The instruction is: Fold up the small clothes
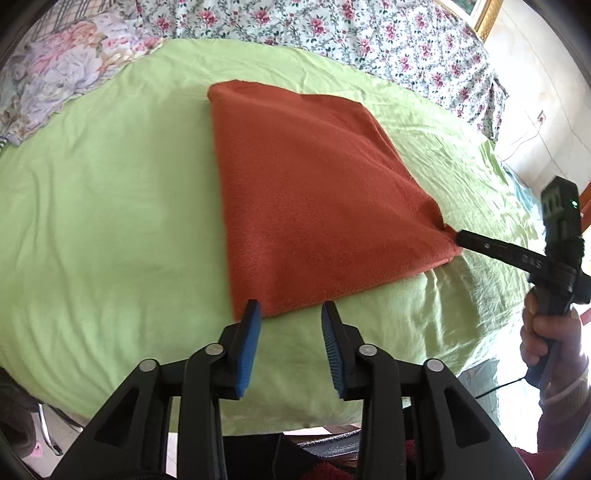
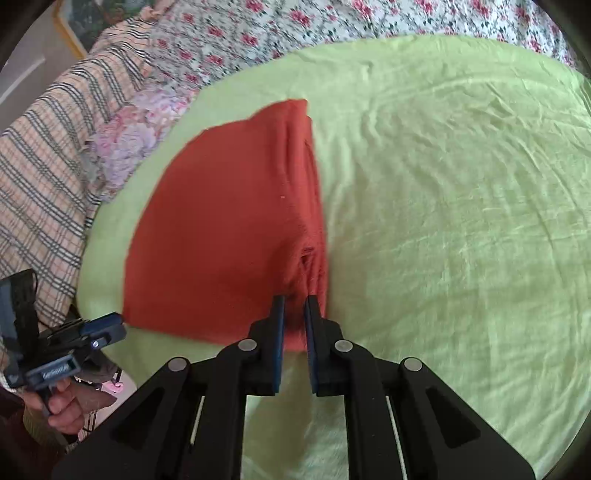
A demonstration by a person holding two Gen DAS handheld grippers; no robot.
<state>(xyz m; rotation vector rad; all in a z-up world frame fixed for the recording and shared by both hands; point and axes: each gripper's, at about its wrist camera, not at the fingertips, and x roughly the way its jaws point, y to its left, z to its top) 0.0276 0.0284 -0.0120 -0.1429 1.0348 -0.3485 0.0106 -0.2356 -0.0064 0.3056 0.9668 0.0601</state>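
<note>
My folded rust-orange fleece cloth (image 1: 317, 192) lies flat on the light green bedsheet (image 1: 110, 221), roughly in the middle of the bed. My left tongs (image 1: 291, 314) stand apart with their blue ribbed pads (image 1: 251, 339) facing each other, at the cloth's near edge. The left pad's tip overlaps that edge by the near-left corner; whether it touches the fabric I cannot tell. Nothing sits between the pads but sheet and the cloth's hem.

My right tongs (image 2: 295, 306) are clamped on the near-right corner of the cloth (image 2: 221, 229), where the fabric bunches into a small wrinkled ridge running up along the right edge. From the left wrist view those right tongs (image 1: 460, 236) pinch the corner into a point, with my right hand (image 1: 543, 332) wrapped around the handle.

Behind the green sheet lie a white quilt with pink flowers (image 1: 332, 29), a pastel floral pillow (image 2: 133, 140) and a plaid striped blanket (image 2: 48, 177).
</note>
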